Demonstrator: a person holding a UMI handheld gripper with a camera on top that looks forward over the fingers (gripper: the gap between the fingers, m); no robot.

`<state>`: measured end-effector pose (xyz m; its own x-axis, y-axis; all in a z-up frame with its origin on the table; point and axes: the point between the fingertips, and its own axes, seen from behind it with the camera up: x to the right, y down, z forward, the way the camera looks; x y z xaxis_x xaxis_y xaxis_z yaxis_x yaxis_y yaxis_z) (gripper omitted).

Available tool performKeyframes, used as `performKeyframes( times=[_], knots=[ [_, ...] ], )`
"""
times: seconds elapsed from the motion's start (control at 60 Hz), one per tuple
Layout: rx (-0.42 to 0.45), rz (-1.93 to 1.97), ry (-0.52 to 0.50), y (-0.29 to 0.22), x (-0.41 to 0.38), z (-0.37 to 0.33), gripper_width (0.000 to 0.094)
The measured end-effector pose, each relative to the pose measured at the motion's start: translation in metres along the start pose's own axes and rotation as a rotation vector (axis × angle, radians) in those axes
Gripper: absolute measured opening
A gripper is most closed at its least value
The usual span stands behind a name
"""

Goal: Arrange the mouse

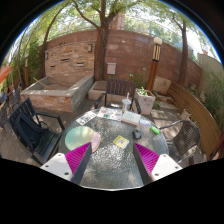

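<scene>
Outdoor patio, brick wall (125, 50) behind, one tree trunk (101, 45) at 12 o'clock. One gripper (113, 160), jaws released and wide apart, nothing held; two magenta pads (78, 158) visible, one per finger. One round glass table (108, 170) below and ahead of the fingers. On it: one small yellowish note (121, 141) between the fingers, toward 1 o'clock; one green object (155, 130) at 2 o'clock; a few white flat items (131, 118) at the far rim, 12 o'clock. Mouse: cannot pick it out with certainty among the far items. Dark metal chairs, three counted: one (35, 130) at 9 o'clock, one (118, 90) at 12, one (185, 135) at 3.
</scene>
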<state>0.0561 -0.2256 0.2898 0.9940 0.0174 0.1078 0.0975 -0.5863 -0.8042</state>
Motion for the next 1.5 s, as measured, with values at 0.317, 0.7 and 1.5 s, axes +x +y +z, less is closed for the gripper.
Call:
performKeyframes(
  times=[0.317, 0.7, 1.5],
  knots=[
    [-0.164, 0.045, 0.010, 0.102, 0.093, 0.149, 0.0846],
    [-0.084, 0.046, 0.011, 0.080, 0.183, 0.390, 0.0825],
    [0.289, 0.128, 0.024, -0.127, 0.052, 0.279, 0.0360]
  ],
)
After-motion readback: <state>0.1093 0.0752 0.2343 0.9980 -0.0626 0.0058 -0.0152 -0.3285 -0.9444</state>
